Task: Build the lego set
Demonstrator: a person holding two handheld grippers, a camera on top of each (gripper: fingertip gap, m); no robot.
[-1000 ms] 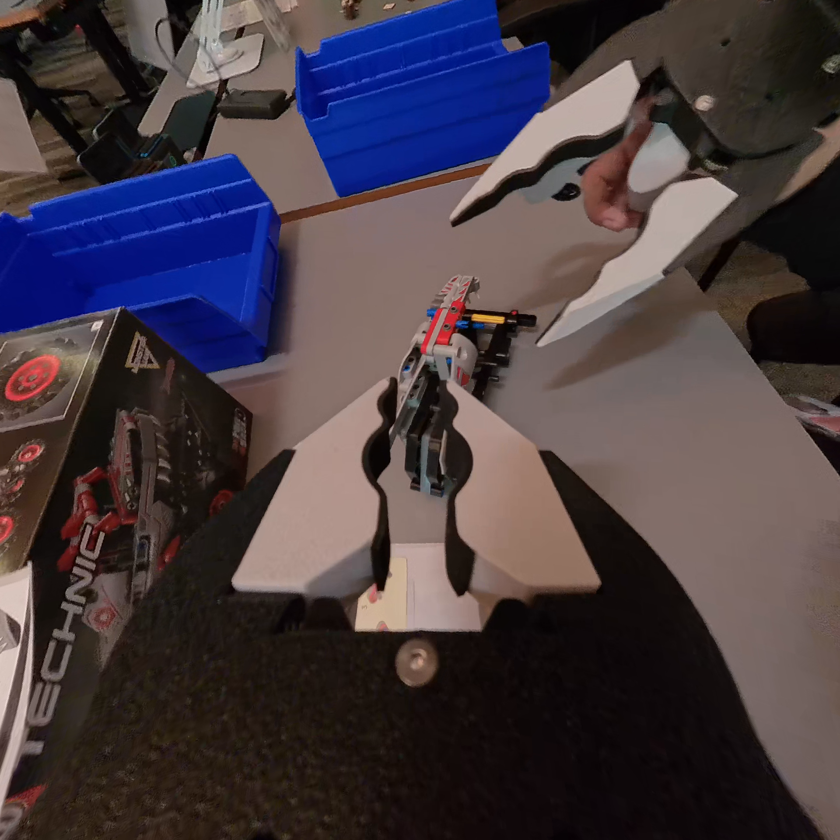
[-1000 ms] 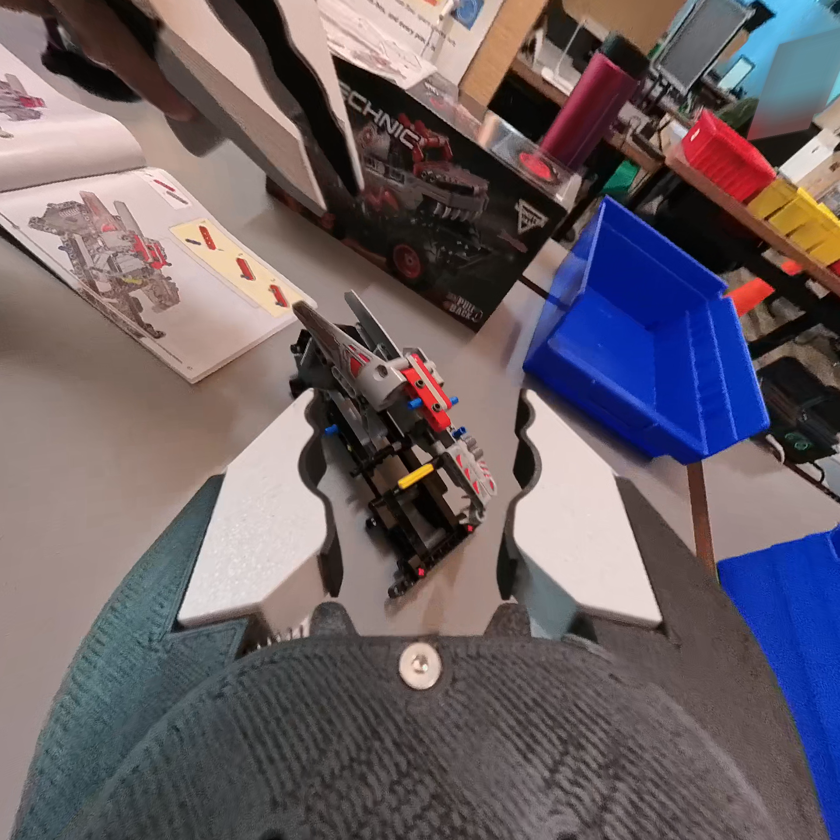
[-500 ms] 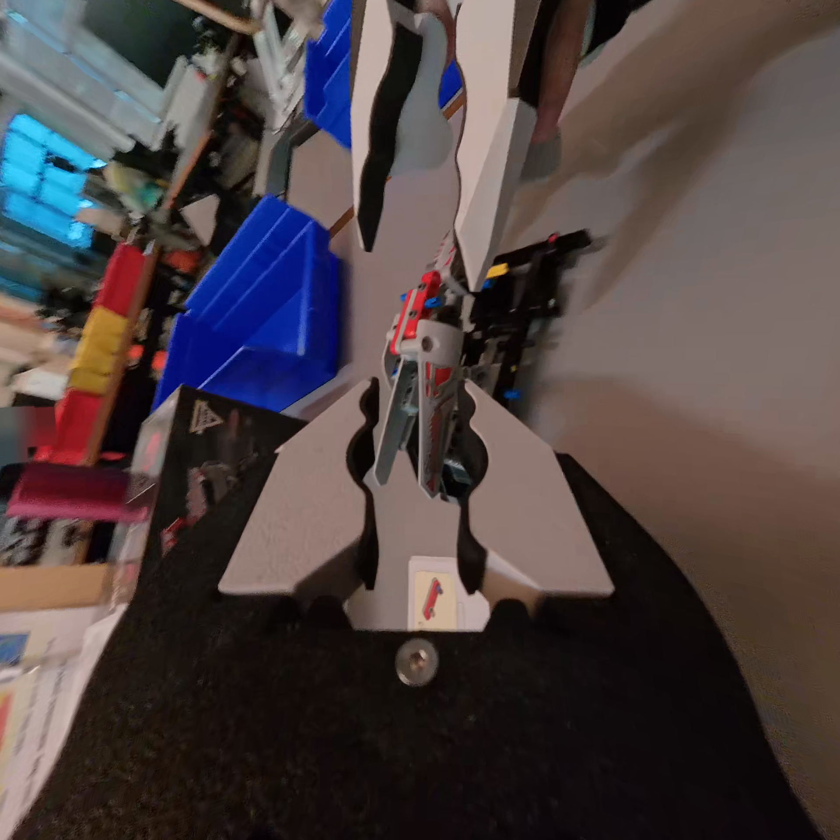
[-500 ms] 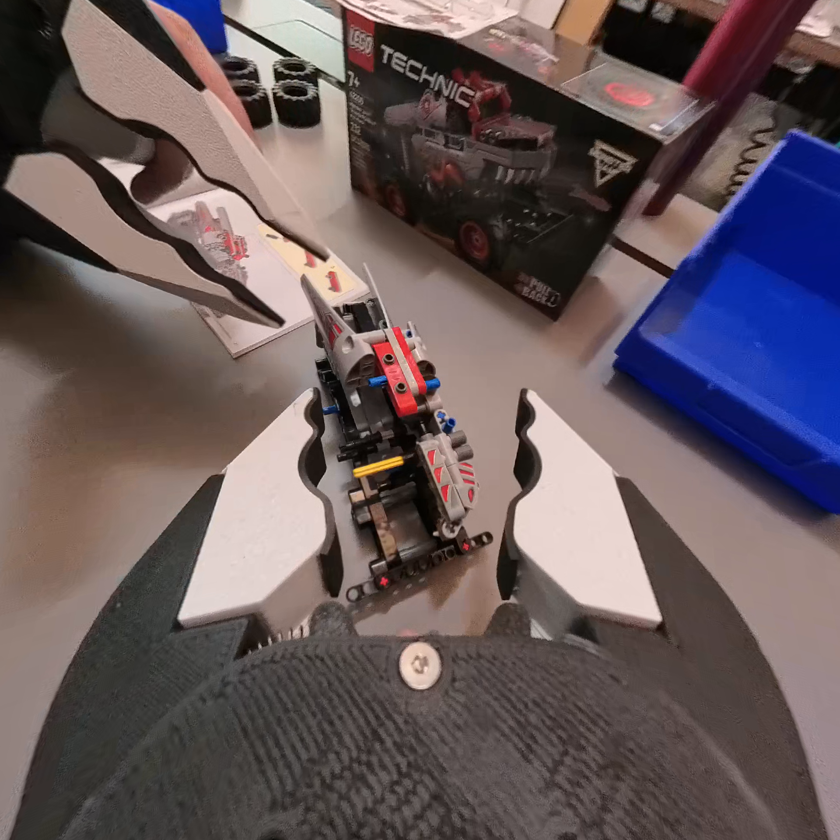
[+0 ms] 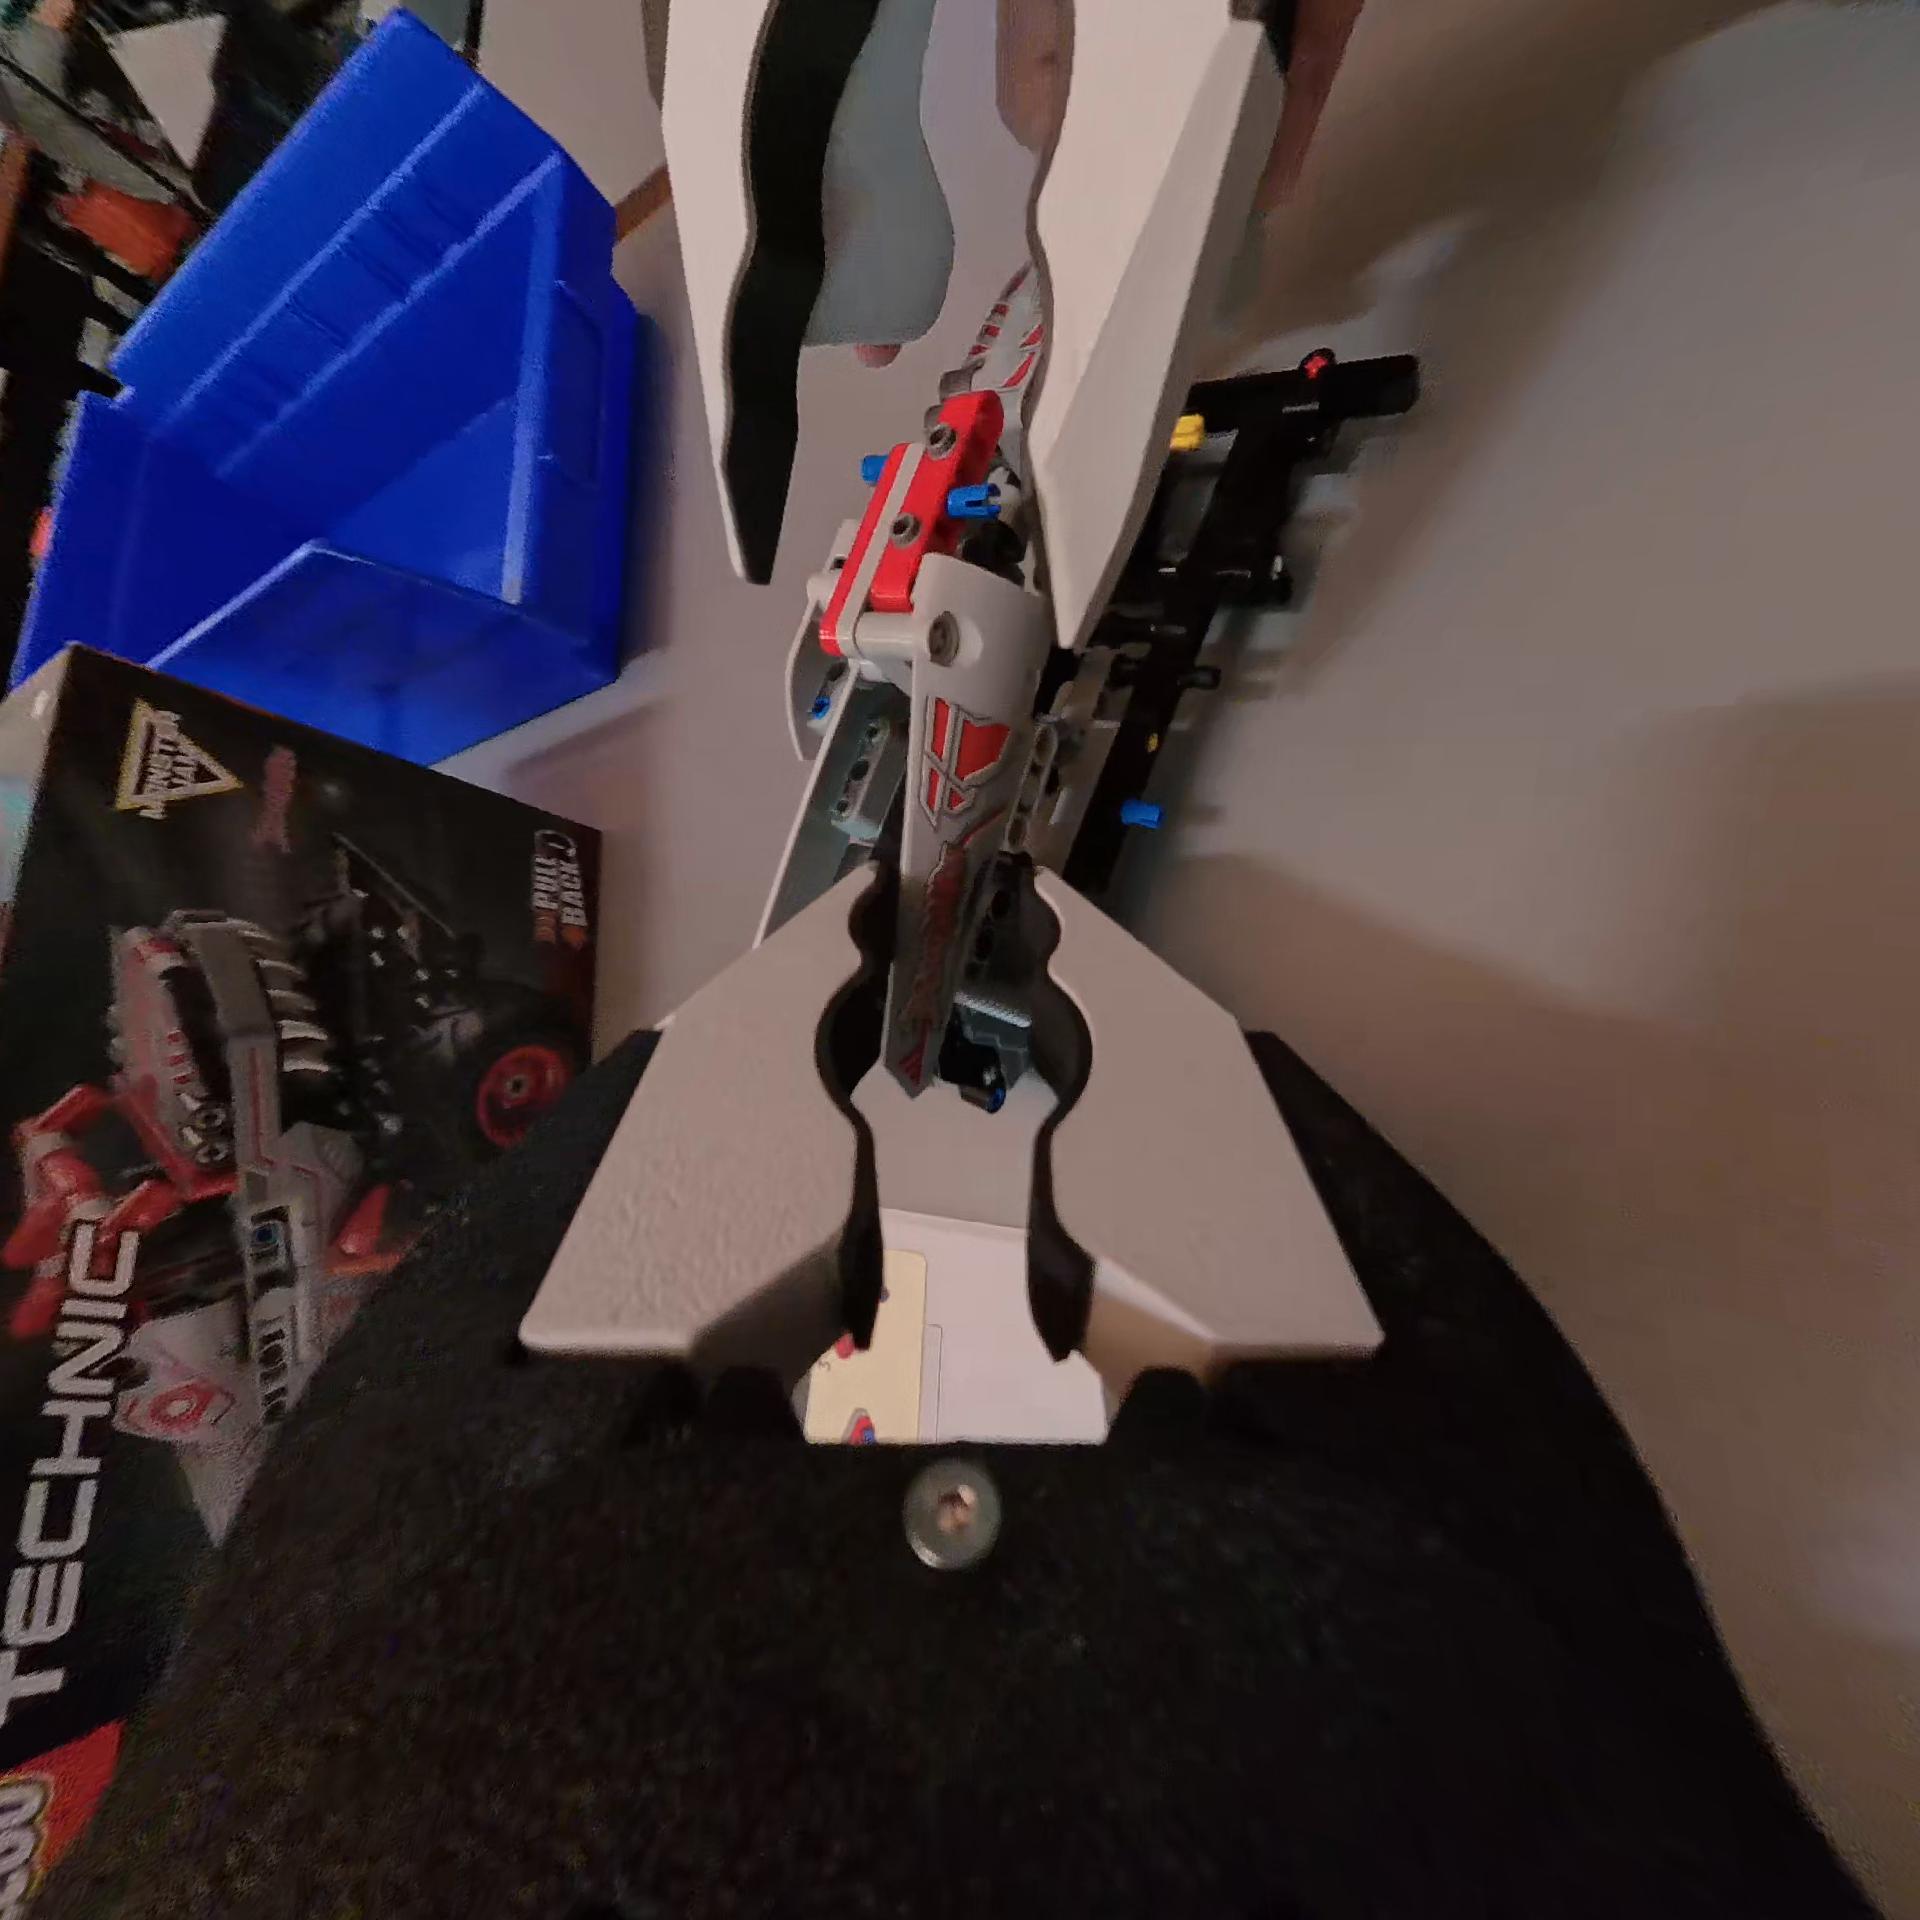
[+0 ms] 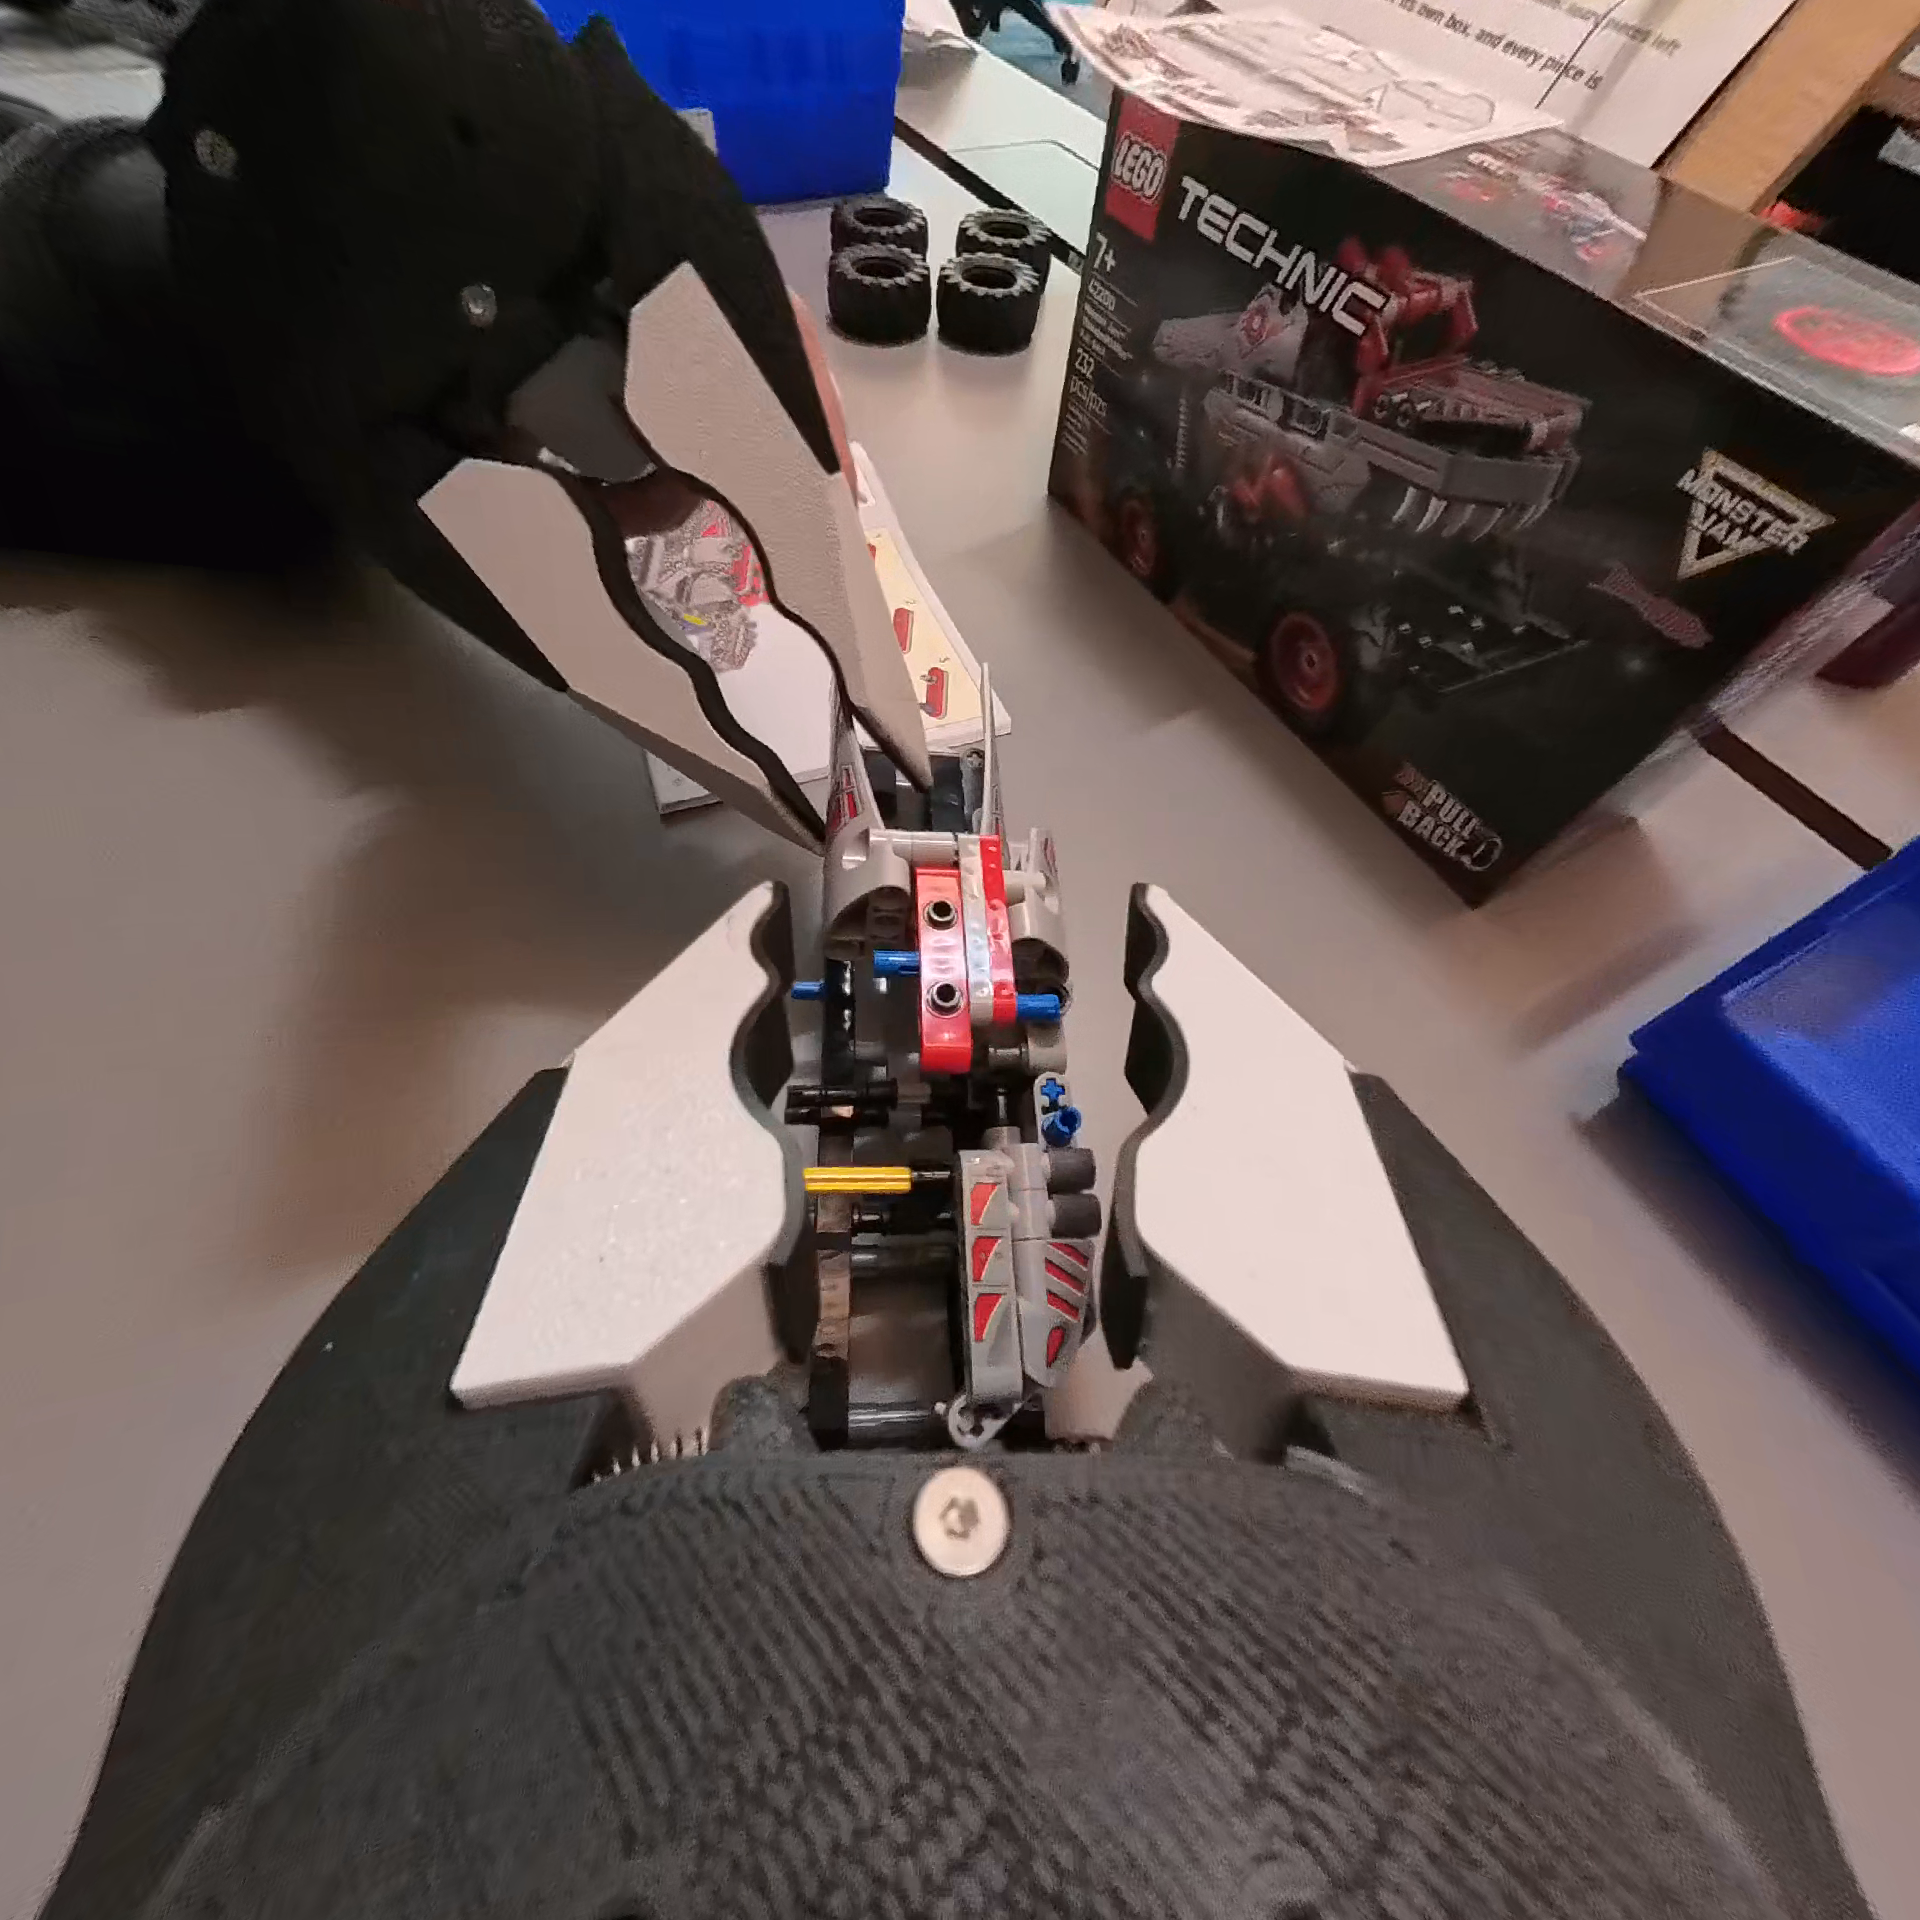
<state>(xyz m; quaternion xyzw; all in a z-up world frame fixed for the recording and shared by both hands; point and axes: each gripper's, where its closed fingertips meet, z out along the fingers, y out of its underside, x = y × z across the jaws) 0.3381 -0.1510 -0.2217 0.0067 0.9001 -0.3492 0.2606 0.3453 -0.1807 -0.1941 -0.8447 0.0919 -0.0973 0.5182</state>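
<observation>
The part-built lego model (image 5: 935, 665), a grey, red and black truck frame, is held between the two grippers over the grey table (image 5: 1558, 1039). My left gripper (image 5: 951, 899) is shut on the model's grey-and-red panel end. In the right wrist view it comes in from the upper left (image 6: 873, 805), pinching that far end. My right gripper (image 6: 956, 914) is open. The model (image 6: 945, 1091) lies lengthwise deep between its fingers, with a small gap on the right side. In the left wrist view the right gripper (image 5: 914, 592) straddles the model's far end.
The lego box (image 6: 1455, 468) stands right of the model; it also shows in the left wrist view (image 5: 260, 1039). Blue bins (image 5: 364, 416) (image 6: 1818, 1091) sit beside it. Several black tyres (image 6: 935, 270) lie behind. The open instruction booklet (image 6: 935, 665) lies under the left gripper. My right fingertips sit around 5 centimetres from my left ones.
The right gripper has moved forward, taking the model deep between its fingers, and its jaws have narrowed slightly. The left gripper has turned and tilted, keeping its hold on the model.
</observation>
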